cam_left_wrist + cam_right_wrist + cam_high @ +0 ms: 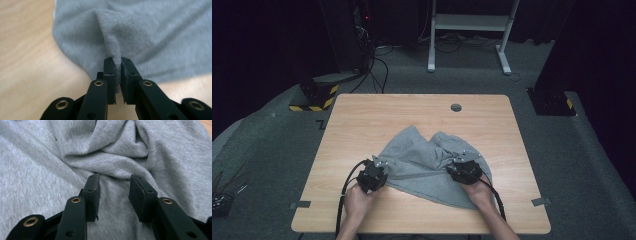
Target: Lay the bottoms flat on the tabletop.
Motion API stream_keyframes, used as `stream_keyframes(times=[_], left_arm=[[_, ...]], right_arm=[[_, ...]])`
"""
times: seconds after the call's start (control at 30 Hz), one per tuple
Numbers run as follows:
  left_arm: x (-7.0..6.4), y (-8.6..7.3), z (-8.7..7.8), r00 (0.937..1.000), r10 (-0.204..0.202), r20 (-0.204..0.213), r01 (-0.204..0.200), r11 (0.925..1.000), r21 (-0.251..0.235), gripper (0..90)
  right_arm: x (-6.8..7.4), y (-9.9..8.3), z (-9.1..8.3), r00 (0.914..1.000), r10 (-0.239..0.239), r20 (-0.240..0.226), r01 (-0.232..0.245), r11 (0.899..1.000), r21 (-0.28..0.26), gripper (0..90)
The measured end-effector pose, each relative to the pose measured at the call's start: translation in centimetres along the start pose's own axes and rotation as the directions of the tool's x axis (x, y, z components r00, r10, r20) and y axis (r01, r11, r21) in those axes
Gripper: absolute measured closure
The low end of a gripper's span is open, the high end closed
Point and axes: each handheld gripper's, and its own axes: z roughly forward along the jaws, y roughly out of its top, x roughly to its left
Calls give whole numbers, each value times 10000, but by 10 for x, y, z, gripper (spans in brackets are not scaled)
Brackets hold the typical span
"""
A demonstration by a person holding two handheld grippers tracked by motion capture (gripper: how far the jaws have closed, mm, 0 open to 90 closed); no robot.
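1. The left gripper (118, 65) is clamped on a pinched ridge of the grey garment (427, 162), which lies crumpled on the table (362, 120) and spreads ahead of and to the right of its jaws. Hold that pinch firmly; keep the fold deep between the pads.
2. The right gripper (113, 185) hovers with jaws apart over bunched folds just ahead. Judging by this, lower onto one layer's edge, then close.
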Motion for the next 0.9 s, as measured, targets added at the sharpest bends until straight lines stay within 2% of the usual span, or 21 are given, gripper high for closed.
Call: stream_keyframes(times=[0.03,0.07,0.13,0.23,0.3,0.4,0.47,0.53,0.6,0.63,0.73,0.77,0.83,0.9], left_arm=[[-1,-4,-2,10000,66,-62,-66,10000,13,791],[-2,-6,-3,9999,-45,112,47,9999,-93,755],[-2,-5,-6,9992,-264,308,280,9981,-542,623],[1,7,-9,9972,-562,485,614,9914,-1152,514],[2,15,-8,9962,-692,533,755,9889,-1281,483],[3,22,1,9951,-761,625,831,9897,-1169,497],[2,20,6,9946,-665,798,749,9915,-1067,633],[0,16,11,9945,-489,926,560,9956,-750,764],[-2,9,8,9953,-368,898,414,9979,-504,853],[-3,6,5,9962,-280,827,317,9986,-430,866],[-4,-1,-6,9968,-179,777,201,9994,-278,861],[-3,-2,-9,9965,-239,796,267,9991,-341,830],[1,-3,-14,9973,-405,612,450,9963,-738,698],[9,0,-15,9953,-864,434,907,9898,-1100,570]], right_arm=[[1,0,-1,10000,-23,40,23,10000,29,591],[3,0,-1,10000,-49,27,49,10000,49,580],[8,0,-2,9998,-140,-160,141,9999,62,600],[15,1,-5,9973,-358,-636,352,9993,-104,668],[21,2,-8,9947,-493,-908,472,9986,-254,697],[26,3,-9,9889,-820,-1238,810,9966,-133,741],[28,2,-6,9857,-941,-1398,965,9953,98,787],[27,0,-6,9830,-928,-1586,946,9955,37,850],[25,-2,-8,9803,-987,-1713,1018,9948,93,879],[25,-3,-10,9788,-1037,-1767,1076,9941,126,886],[26,-7,-15,9742,-1299,-1848,1357,9906,193,890],[26,-7,-16,9734,-1336,-1861,1399,9900,209,889],[28,-6,-15,9727,-1395,-1853,1461,9890,220,871],[29,-4,-14,9744,-1338,-1805,1382,9903,121,821]])
